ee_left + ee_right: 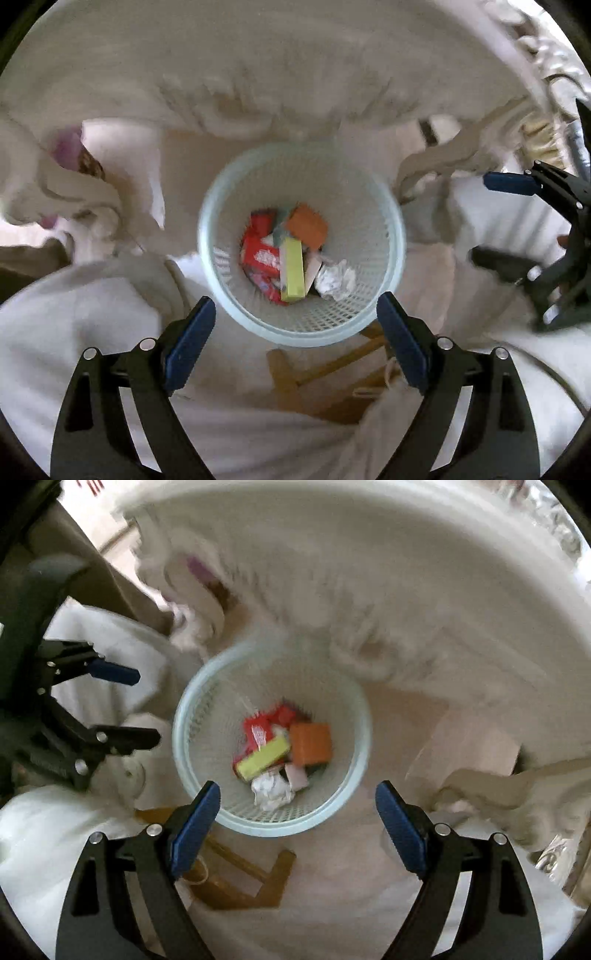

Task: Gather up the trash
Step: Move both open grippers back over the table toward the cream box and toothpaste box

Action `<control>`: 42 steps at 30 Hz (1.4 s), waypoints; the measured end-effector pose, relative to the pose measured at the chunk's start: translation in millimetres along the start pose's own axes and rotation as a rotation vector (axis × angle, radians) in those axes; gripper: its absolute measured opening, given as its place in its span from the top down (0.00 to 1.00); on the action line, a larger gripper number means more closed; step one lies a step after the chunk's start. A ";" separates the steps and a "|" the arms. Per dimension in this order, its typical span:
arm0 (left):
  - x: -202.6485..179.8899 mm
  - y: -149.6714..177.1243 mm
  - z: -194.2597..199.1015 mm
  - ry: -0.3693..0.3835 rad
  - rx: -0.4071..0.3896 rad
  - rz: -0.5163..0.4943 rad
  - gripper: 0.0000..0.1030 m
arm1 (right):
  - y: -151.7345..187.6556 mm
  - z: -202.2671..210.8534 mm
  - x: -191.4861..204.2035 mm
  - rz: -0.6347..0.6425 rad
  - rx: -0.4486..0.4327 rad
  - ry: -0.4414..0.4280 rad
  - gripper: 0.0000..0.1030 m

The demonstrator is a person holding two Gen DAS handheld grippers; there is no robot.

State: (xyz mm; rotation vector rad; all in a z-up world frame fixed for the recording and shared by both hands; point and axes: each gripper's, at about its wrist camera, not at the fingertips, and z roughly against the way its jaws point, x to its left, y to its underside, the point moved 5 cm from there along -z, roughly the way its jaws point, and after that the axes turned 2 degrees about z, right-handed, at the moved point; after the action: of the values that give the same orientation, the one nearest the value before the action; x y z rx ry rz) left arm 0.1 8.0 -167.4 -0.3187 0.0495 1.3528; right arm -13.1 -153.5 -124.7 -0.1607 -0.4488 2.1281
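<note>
A pale mesh waste basket stands on the floor below both grippers. Inside lie a red wrapper, an orange box, a yellow-green box and a crumpled white paper. My left gripper hangs above the basket's near rim, open with nothing between its blue pads. My right gripper hovers over the basket too, open and empty. Each gripper shows in the other's view: the right gripper at the right edge, the left gripper at the left.
White cloth drapes around the basket on all sides. A wooden frame lies on the floor just under the grippers. A purple thing sits among the cloth at the left. Crinkled foil shows at the upper right.
</note>
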 end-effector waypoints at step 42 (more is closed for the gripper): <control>39.1 -458.6 68.0 -0.362 -0.472 0.508 0.16 | -308.2 16.4 -219.0 -0.309 -0.386 0.472 0.21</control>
State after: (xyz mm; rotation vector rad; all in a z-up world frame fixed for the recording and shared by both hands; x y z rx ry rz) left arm 440.7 -20.3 -20.6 -0.4709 -0.5294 1.9068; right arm 345.1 -182.0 -5.7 -0.7468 -0.5543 1.6151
